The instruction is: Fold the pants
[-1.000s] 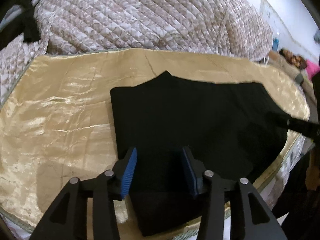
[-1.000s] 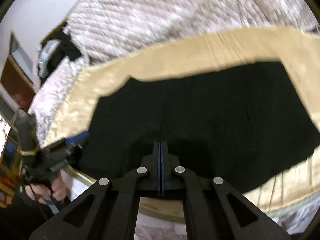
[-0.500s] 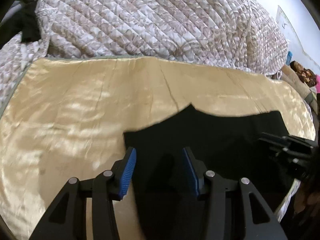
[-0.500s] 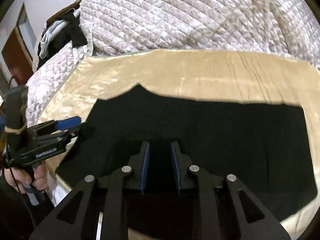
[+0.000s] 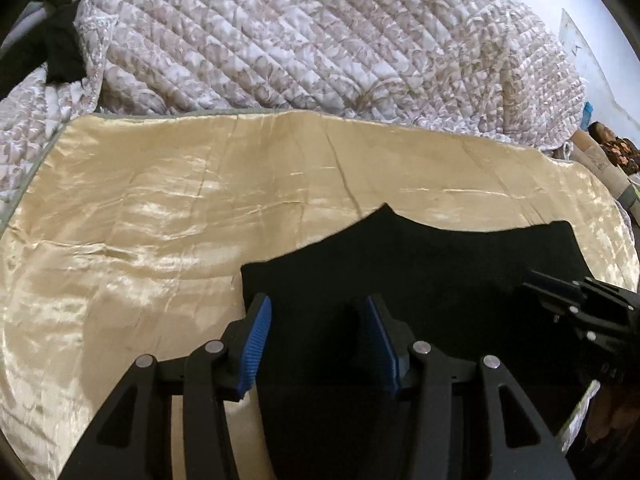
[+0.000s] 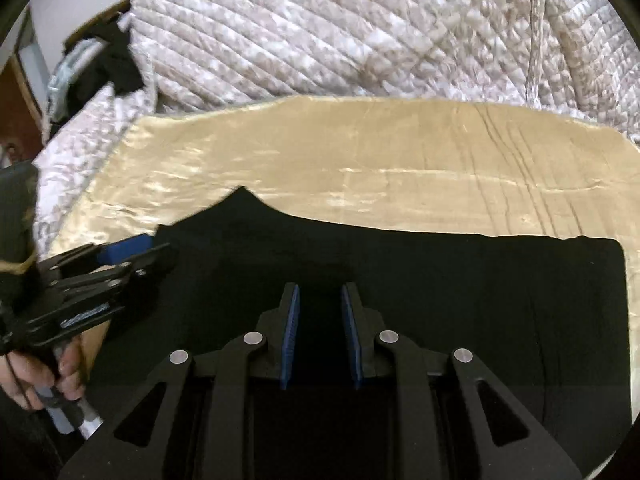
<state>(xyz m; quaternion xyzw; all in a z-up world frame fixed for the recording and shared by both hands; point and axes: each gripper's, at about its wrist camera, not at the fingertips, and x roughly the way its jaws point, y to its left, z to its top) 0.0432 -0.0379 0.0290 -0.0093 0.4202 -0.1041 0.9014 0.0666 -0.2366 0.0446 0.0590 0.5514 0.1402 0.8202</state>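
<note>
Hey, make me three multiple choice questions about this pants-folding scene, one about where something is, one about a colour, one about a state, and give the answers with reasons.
1. Where do the pants lie?
A. on the gold satin sheet
B. on the quilted blanket
C. on the floor

2. What colour are the pads on the left tool?
A. red
B. blue
C. white

3. How do the jaws of the right tool stand?
A. shut on the pants
B. shut on nothing
C. open, holding nothing

Answers:
1 A: gold fabric borders the black cloth, and the quilt sits behind.
2 B: both ribbed pads show blue.
3 C: a clear gap separates the pads above the flat cloth.
</note>
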